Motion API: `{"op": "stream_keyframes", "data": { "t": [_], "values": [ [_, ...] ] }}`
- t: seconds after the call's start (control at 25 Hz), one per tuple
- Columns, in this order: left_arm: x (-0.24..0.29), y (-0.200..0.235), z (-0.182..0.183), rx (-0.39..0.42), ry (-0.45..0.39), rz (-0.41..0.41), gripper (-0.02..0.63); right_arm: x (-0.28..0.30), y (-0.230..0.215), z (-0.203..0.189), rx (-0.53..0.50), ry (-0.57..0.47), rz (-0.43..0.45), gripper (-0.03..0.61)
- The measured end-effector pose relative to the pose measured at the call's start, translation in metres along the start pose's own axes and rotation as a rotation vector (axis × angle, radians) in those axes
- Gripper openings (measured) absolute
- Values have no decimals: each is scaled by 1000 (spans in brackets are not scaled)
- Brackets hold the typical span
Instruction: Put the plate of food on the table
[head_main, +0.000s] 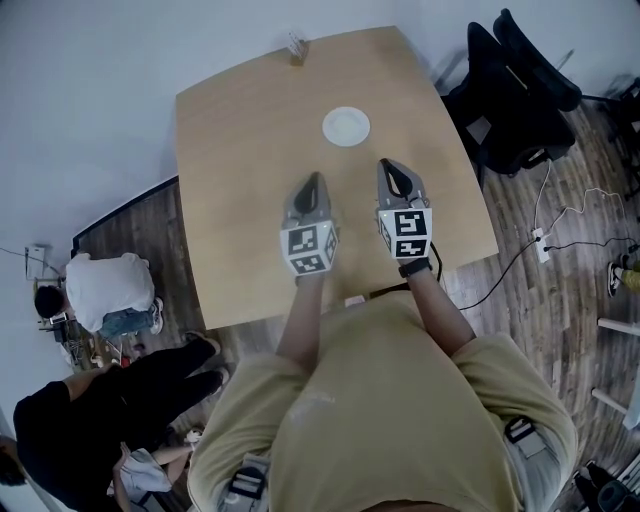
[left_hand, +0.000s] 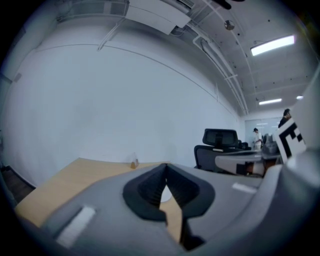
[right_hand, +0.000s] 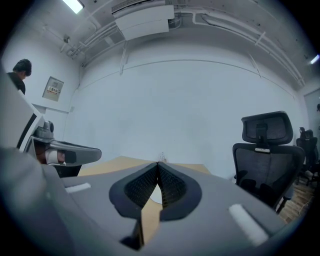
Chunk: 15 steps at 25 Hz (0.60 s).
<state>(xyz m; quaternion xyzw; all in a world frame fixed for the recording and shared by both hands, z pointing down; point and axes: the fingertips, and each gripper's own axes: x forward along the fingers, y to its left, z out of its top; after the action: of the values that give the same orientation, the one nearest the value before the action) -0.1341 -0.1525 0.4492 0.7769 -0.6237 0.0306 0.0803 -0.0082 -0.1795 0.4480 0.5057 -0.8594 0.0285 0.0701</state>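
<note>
table (head_main: 240, 150): 1 | plate (head_main: 346, 126): 1 | tools: 2, left tool (head_main: 313, 178), right tool (head_main: 388, 165) | small stand (head_main: 296, 47): 1

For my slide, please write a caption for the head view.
Left tongs and right tongs, both shut and empty, hover over a wooden table, near a white plate.

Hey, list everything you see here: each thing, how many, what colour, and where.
table: one, light wood, middle of the head view
plate: one, white, on the table beyond both grippers, touching neither
small holder: one, brownish, table's far edge
office chairs: apparently two, black, right of the table
power strip: one, white, floor at right
bystanders: two, one in white, one in black, lower left
left gripper: one, grey, shut, empty, over the table
right gripper: one, grey, shut, empty, beside it
</note>
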Motion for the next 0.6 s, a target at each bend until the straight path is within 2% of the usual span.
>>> {"op": "stream_keyframes", "data": {
  "t": [0.28,0.6],
  "values": [
    [-22,10,17,-20,-46,22,2,-14,16,7,-5,-12,5,5],
    [-19,8,3,-54,-25,11,2,-14,18,2,-14,2,11,5]
  ]
}}
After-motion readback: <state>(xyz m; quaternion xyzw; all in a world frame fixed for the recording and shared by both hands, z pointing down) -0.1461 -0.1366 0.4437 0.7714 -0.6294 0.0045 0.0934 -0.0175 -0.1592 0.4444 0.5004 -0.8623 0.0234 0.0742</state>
